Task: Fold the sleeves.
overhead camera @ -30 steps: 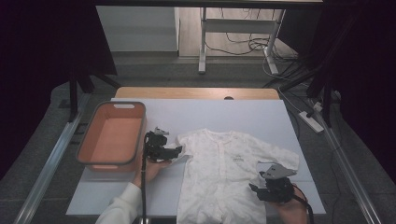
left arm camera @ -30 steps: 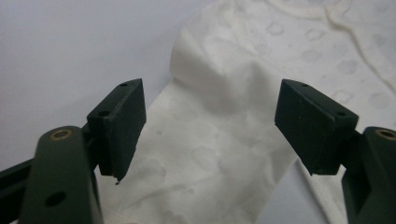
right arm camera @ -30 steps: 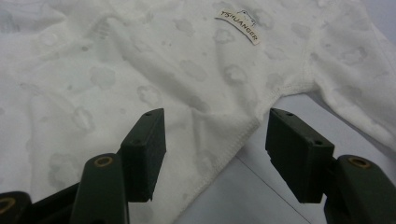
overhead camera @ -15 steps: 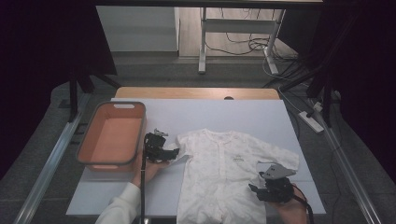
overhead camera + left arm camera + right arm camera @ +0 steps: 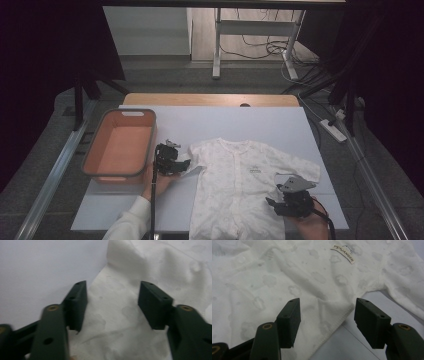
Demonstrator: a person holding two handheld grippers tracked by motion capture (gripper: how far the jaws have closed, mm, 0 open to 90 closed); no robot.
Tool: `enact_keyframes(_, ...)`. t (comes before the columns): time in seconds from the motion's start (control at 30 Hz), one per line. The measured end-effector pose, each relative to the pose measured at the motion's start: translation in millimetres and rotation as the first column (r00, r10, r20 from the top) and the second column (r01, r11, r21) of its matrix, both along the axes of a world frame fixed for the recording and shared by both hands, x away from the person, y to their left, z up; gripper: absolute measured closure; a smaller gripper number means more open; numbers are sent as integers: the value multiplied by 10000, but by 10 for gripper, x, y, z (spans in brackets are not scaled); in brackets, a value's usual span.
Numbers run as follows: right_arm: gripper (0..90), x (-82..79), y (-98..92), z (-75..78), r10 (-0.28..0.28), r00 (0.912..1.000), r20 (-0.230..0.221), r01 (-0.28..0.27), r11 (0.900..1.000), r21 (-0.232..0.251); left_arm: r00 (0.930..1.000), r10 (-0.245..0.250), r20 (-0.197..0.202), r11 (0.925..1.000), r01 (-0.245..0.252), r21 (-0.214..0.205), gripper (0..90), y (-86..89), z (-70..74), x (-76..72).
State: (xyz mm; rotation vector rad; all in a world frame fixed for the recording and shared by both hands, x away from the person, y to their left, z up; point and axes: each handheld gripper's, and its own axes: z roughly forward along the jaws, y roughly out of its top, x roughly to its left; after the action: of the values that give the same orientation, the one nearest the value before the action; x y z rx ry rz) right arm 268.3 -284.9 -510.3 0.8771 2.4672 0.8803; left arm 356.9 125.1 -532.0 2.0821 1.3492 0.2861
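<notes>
A white baby garment lies flat on the white table top, neck toward the far side. My left gripper is at the garment's left sleeve. Its jaws have just been closing, and the sleeve fabric lies between them with gaps to both pads. My right gripper sits low at the garment's right side. Its jaws stand open over the side hem, below the sewn label.
An orange basket with a grey rim stands at the table's left, just beside the left gripper. Bare table top shows beyond the garment and along the near left. Stands and cables sit on the floor past the far edge.
The left gripper has shifted a little at the sleeve. The right gripper and the garment lie as before.
</notes>
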Motion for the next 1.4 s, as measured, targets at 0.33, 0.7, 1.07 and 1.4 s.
enact_keyframes(0.33,384,-5,13,-1,49,10000,-37,-50,10000,-54,9990,-457,-6,9985,457,-299,881,-12,33,-25)
enact_keyframes(0.7,383,-8,6,8,36,10000,8,-35,10000,-33,9920,-724,1035,9929,815,-864,883,-61,389,-149)
enact_keyframes(1.07,382,-10,-15,25,-75,9998,174,74,10000,56,9867,-386,1576,9877,616,-1439,882,75,586,-189)
enact_keyframes(1.4,380,-11,-8,20,-57,9999,156,56,10000,48,9854,-351,1665,9856,617,-1574,880,121,620,-192)
